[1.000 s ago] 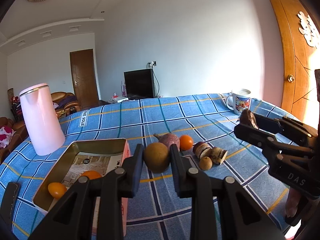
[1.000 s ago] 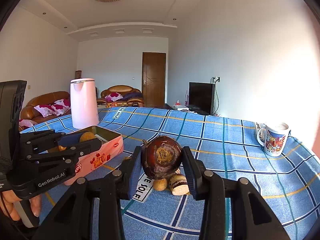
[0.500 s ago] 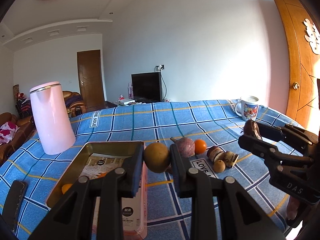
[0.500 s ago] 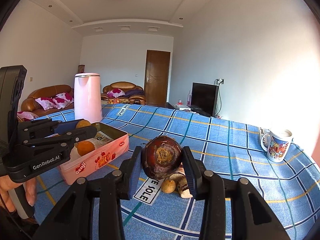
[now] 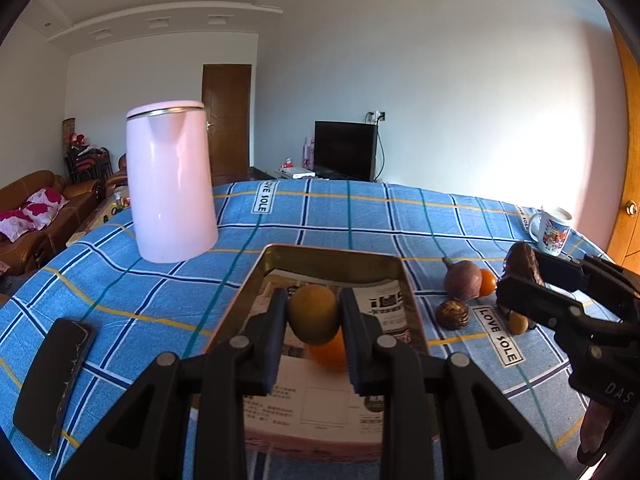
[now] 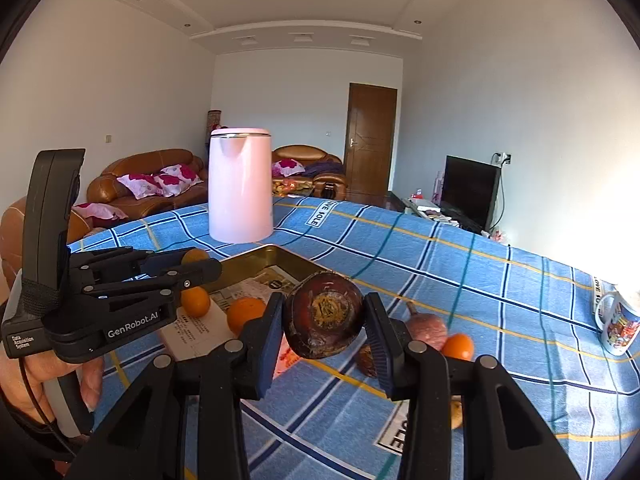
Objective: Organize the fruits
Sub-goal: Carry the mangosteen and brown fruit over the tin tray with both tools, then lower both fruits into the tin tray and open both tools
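My left gripper (image 5: 313, 314) is shut on a round yellow-brown fruit (image 5: 313, 313) and holds it above the open metal tin (image 5: 332, 258), which is lined with printed paper. An orange (image 5: 329, 351) lies in the tin below it. My right gripper (image 6: 324, 322) is shut on a dark brown round fruit (image 6: 323, 315), held above the cloth right of the tin (image 6: 256, 260). Two oranges (image 6: 245, 314) lie in the tin in the right wrist view. A purple fruit (image 5: 462, 280), a small orange (image 5: 488, 282) and brown fruits (image 5: 452, 314) lie on the cloth.
A pink kettle (image 5: 170, 182) stands behind the tin at the left. A black phone (image 5: 54, 376) lies at the front left. A printed mug (image 5: 550, 230) stands at the far right. The table has a blue checked cloth (image 5: 360, 216).
My left gripper has carried the yellow-brown fruit leftward to above the tin. My right gripper has also moved left toward the tin with the dark fruit.
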Motion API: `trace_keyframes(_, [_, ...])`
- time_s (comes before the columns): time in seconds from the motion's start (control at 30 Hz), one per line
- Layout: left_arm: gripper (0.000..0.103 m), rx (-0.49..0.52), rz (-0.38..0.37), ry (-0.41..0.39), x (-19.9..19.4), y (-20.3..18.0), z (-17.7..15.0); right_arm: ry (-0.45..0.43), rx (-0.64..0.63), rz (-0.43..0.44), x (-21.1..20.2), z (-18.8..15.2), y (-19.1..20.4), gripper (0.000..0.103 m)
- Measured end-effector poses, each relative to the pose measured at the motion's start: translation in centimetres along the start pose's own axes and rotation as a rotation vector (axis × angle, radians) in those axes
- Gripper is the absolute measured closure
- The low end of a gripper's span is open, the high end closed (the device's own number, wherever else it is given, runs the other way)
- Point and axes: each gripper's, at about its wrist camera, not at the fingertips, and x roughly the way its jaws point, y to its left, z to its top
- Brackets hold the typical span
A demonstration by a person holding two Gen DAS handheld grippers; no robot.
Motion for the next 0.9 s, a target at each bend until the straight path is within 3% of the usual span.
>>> trace_keyframes(0.2, [0.075, -0.012, 0.002, 0.046, 0.6, 1.4, -0.8, 0.104, 0.000, 0.109, 3.9, 0.1, 2.5, 0.061])
trace_keyframes(0.43, [0.075, -0.021, -0.014, 0.096, 1.5, 2.4, -1.0, 0.241, -0.039, 0.125, 7.3, -0.8, 4.5, 0.061])
trace_keyframes(0.63, [0.075, -0.016, -0.004, 0.124, 2.0, 2.4, -1.3, 0.292, -0.065, 0.150, 8.3, -0.6, 5.6, 0.061])
trace_keyframes(0.7, [0.070, -0.017, -0.005, 0.118, 1.7, 2.4, -1.2, 0.295, -0.070, 0.154, 8.4, -0.6, 5.8, 0.058])
trace_keyframes(0.8, [0.048, -0.025, 0.006, 0.083, 0.8, 2.3, -0.7, 0.271, -0.061, 0.161, 7.7, -0.6, 5.5, 0.047])
trace_keyframes(0.9, [0.045, -0.018, 0.001, 0.056, 0.0, 1.6, -0.1, 0.222, -0.064, 0.132, 5.9, -0.5, 4.4, 0.046])
